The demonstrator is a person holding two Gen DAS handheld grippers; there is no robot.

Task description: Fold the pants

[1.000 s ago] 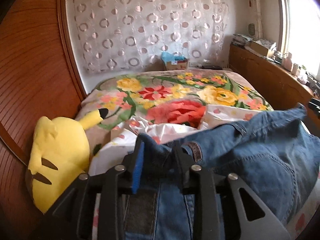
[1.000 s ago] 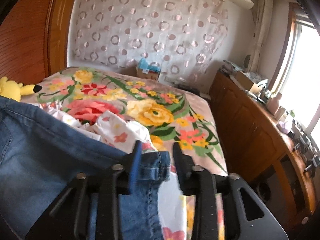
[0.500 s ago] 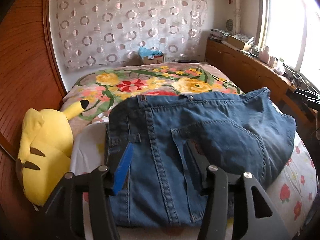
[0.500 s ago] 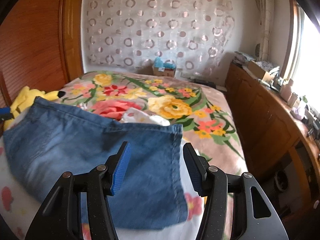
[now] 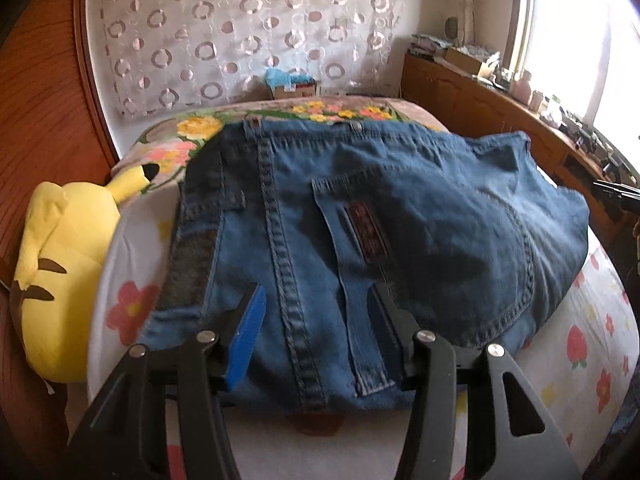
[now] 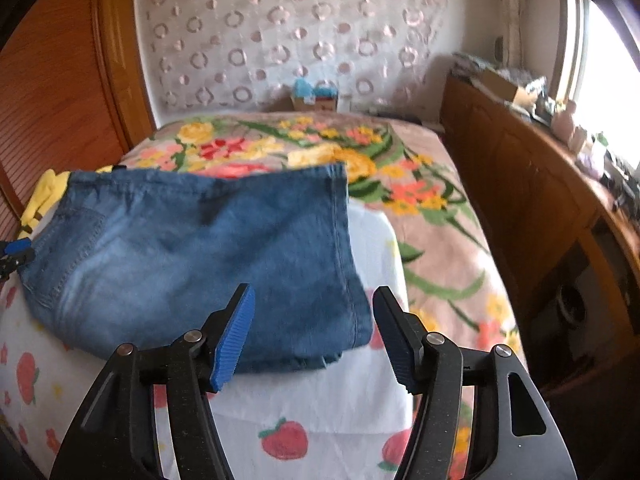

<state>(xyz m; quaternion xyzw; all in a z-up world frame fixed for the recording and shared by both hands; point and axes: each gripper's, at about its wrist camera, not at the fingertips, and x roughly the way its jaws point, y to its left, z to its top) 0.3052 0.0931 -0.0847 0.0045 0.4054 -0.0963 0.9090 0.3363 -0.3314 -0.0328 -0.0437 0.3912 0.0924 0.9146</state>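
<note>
Blue denim pants point(image 5: 360, 232) lie folded in a thick pile on a white strawberry-print sheet point(image 5: 592, 344); the waistband and back pocket face the left wrist view. My left gripper point(image 5: 316, 312) is open, its fingers just over the near edge of the pants, holding nothing. In the right wrist view the folded pants point(image 6: 200, 256) lie with the leg hem at the right. My right gripper point(image 6: 312, 320) is open just above their near right corner, holding nothing.
A yellow plush toy point(image 5: 60, 264) lies left of the pants against the wooden headboard point(image 5: 36, 120). A floral blanket point(image 6: 400, 184) covers the far bed. A wooden cabinet point(image 6: 540, 208) with clutter runs along the right under the window. A box point(image 6: 316, 98) stands by the curtain.
Both grippers have let go of the pants, opened and drawn back. The pants were lifted a second ago and now lie folded on the sheet.
</note>
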